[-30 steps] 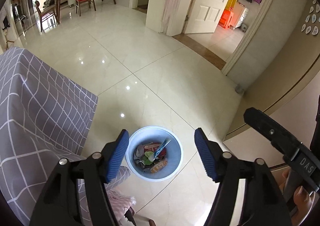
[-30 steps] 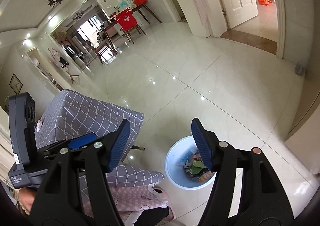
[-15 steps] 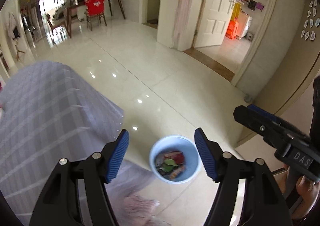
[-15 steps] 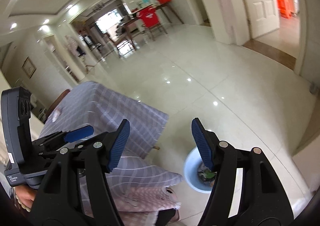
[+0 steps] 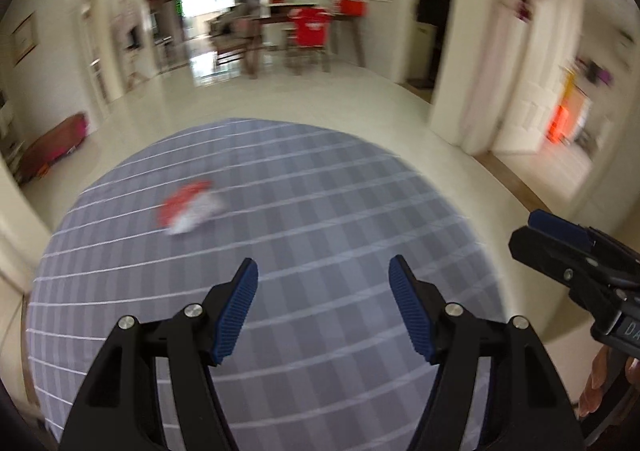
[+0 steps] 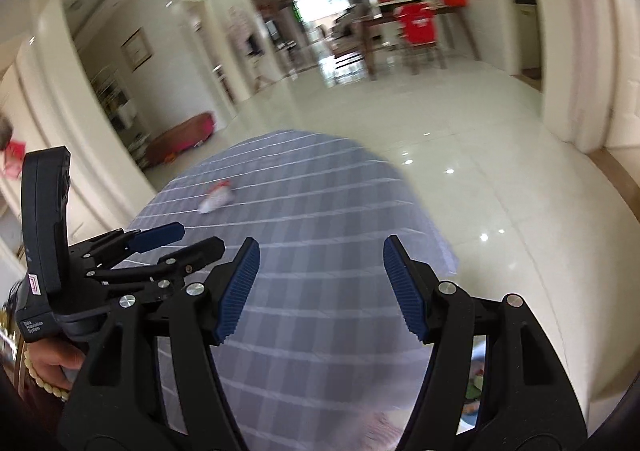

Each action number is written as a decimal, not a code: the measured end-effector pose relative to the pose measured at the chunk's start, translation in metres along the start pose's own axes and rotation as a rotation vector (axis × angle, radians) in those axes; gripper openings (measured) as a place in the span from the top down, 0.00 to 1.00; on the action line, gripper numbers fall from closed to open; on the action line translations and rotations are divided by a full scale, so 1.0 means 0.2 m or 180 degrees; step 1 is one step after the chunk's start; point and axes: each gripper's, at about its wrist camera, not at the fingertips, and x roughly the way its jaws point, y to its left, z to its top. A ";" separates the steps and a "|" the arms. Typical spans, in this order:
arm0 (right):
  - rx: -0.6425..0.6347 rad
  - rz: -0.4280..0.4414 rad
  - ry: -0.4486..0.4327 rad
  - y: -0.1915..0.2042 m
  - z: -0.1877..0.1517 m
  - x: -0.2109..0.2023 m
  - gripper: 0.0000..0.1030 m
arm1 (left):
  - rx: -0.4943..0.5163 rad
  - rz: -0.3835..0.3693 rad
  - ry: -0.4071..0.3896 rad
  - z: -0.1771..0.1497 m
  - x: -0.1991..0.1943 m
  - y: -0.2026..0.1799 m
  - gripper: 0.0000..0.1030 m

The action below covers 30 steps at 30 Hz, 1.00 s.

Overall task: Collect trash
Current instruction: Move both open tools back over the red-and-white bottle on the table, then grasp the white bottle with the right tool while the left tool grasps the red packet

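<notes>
A crumpled red and white wrapper [image 5: 190,206] lies on the grey checked tablecloth [image 5: 320,235], blurred by motion; it also shows in the right wrist view [image 6: 216,198]. My left gripper [image 5: 323,293] is open and empty, held above the near part of the table, short of the wrapper. My right gripper [image 6: 320,275] is open and empty above the table's near right side. The bin [image 6: 476,387] with trash shows only as a sliver low at the right of the right wrist view.
Glossy tiled floor [image 6: 460,139] surrounds the table. A dining table with a red-covered chair [image 5: 310,31] stands far back. An open white door [image 5: 532,91] is at the right. The other gripper [image 5: 576,259] hovers at the table's right edge.
Both cameras have swung up and left from the bin on the floor to the tabletop. The wrapper has come into view. Both grippers stay open.
</notes>
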 end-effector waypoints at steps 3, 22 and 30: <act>-0.0138 0.0126 0.0146 0.18 0.07 0.21 0.38 | -0.0352 0.0015 -0.0007 0.01 0.02 0.26 0.35; -0.0322 0.0283 0.0865 0.66 0.24 1.14 0.39 | -0.0804 0.0329 0.0132 0.11 0.20 0.95 0.34; -0.0374 0.0292 0.0842 0.59 0.22 1.16 0.61 | -0.0565 0.0311 0.0237 0.16 0.32 0.81 0.34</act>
